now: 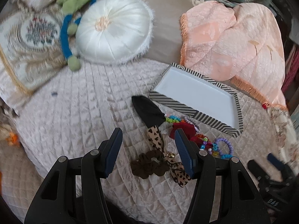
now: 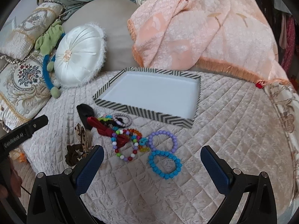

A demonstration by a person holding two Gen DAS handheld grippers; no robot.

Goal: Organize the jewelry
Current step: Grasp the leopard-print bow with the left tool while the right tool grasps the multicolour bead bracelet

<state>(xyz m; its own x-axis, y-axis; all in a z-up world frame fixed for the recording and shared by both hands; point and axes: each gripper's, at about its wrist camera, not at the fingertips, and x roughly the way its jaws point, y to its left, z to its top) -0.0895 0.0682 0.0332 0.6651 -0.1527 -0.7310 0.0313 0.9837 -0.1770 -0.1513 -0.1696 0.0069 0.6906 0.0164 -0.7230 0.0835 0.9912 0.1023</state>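
Left tool (image 1: 147,149) gapes empty over brown scrunchie (image 1: 149,165); right tool (image 2: 152,158) likewise

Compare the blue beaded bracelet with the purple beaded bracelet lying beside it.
The blue beaded bracelet has bright turquoise, slightly larger beads; the purple beaded bracelet has pale lilac ones. The blue one lies nearer the camera, the purple one closer to the striped tray. Both are closed loops of round beads, flat on the quilted bedspread, touching each other.

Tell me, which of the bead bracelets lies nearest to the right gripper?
The blue bracelet. It lies closest below the purple bracelet and right of the multicoloured one, nearest the open right gripper.
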